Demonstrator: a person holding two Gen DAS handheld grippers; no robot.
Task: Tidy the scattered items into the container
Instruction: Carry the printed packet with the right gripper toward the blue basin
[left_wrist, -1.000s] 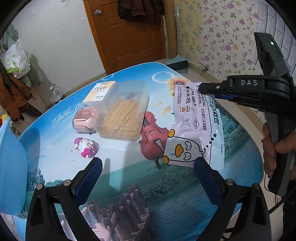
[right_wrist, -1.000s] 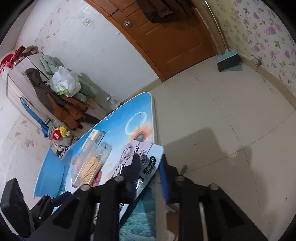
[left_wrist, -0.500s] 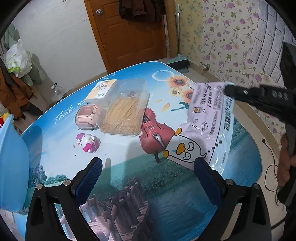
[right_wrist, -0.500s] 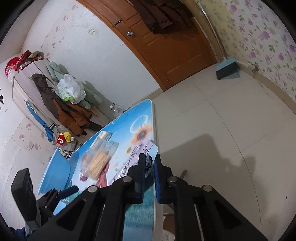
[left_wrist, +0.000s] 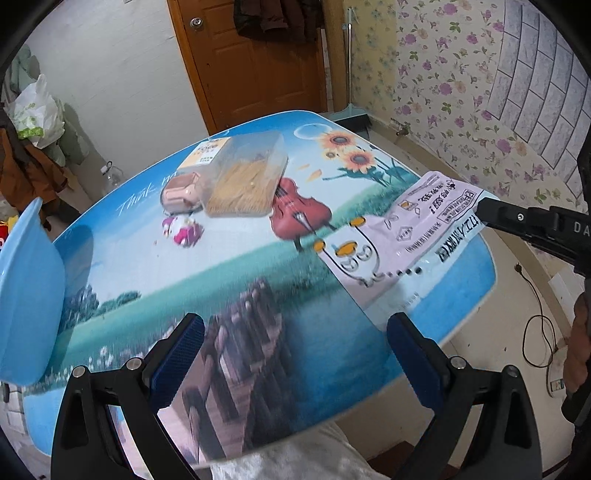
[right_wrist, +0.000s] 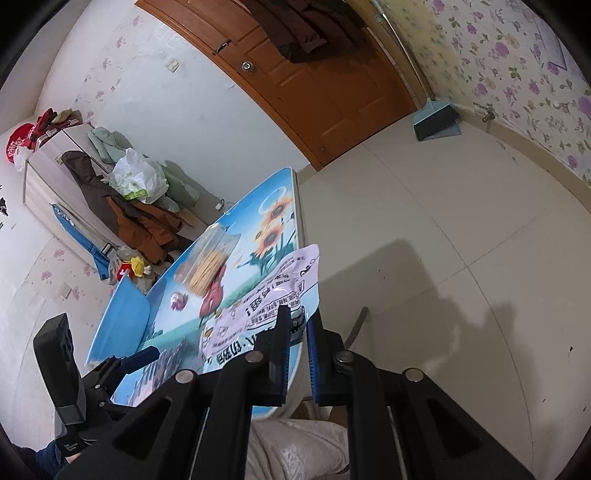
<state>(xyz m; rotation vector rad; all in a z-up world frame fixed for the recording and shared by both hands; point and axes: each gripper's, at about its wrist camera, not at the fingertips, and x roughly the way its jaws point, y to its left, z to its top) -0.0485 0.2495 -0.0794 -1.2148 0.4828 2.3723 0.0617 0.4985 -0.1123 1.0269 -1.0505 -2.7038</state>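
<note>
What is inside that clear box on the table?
The clear box holds a heap of thin, pale yellow sticks, perhaps toothpicks. A yellow label covers its far end, so anything there is hidden. A pink case sits against its left side, outside.

Left tool (left_wrist: 295, 354) open, low over printed surface (left_wrist: 221, 288). Ahead and right, white duck-print packet (left_wrist: 413, 225) lifted, pinched at its edge by right tool (left_wrist: 480, 208). Far ahead: clear toothpick box (left_wrist: 243, 177), pink case (left_wrist: 181, 192), small figurine (left_wrist: 183, 230). Left: blue basin (left_wrist: 26, 295).
</note>
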